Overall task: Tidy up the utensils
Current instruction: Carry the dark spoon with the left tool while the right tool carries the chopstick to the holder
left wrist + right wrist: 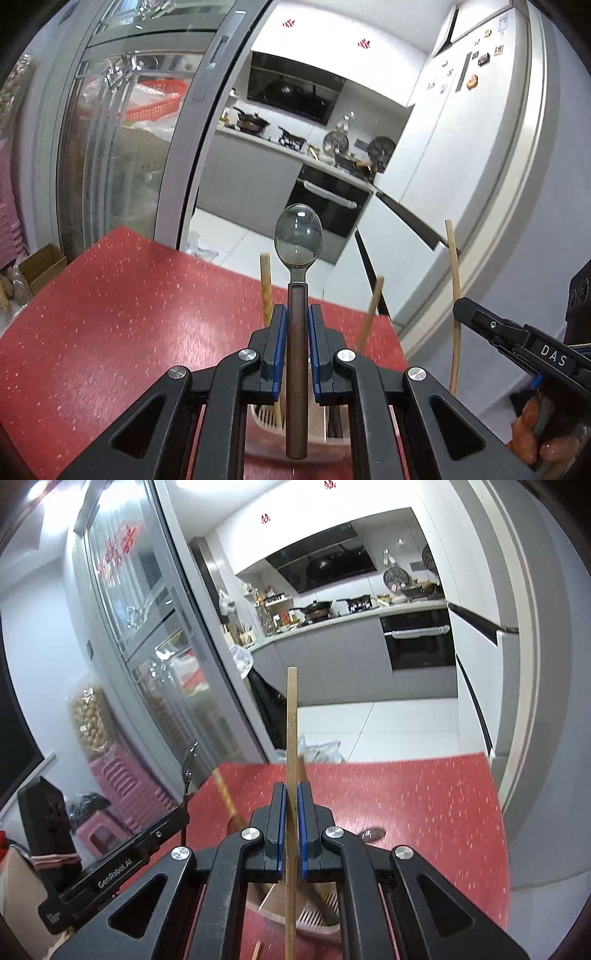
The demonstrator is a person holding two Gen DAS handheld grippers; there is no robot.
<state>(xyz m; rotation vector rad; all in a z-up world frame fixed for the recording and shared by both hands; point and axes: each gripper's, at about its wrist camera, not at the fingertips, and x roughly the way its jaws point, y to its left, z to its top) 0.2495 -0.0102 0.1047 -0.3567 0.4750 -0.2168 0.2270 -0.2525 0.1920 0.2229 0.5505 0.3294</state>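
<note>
Two grippers are in view, each clamped on one utensil above a red speckled table [110,314].

Left wrist view: the left gripper [296,317] has its blue pads closed on the brown handle of a spoon [297,266]. The spoon stands upright, its metal bowl topmost and the end of its handle hanging over a white slotted utensil holder [269,421] on the table. Two wooden chopsticks [265,284] rise out of that holder, one on each side of the spoon. At the right edge, the right gripper [465,310] pinches a further chopstick [453,295], held nearly vertical.

Right wrist view: the right gripper [291,794] is closed tight on the thin wooden chopstick [291,720], which stands upright between the pads, its lower end over the holder [317,912]. At left, the left gripper's body [122,853] carries the spoon [189,768].
</note>
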